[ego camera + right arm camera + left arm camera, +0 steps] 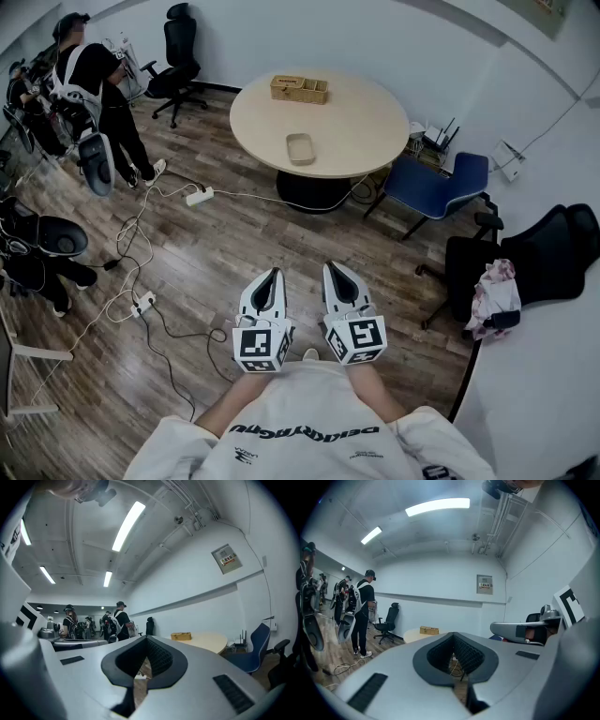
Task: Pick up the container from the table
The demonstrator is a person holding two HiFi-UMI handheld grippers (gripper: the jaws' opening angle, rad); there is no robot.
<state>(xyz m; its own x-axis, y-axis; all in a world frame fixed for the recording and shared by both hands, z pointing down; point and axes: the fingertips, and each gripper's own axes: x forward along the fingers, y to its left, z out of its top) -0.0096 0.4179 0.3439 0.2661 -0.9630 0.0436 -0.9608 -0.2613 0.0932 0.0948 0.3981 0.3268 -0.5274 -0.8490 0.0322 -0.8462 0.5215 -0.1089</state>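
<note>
A round beige table (361,127) stands across the room. On its near part lies a shallow beige container (300,148); a wooden box (299,89) sits at its far edge. Both grippers hang close to my body over the wood floor, well short of the table. The left gripper (273,273) and the right gripper (334,267) are shut with nothing between the jaws. The left gripper view shows the shut left gripper (453,635) and the wooden box (429,630) far off. In the right gripper view, the right gripper (146,639) points toward the wooden box (181,636) and the table (208,642).
Cables and power strips (199,196) cross the floor between me and the table. A blue chair (441,185) stands right of the table, a black chair (534,253) with cloth on it further right, and another office chair (176,58) at the back. People (98,89) stand at the left.
</note>
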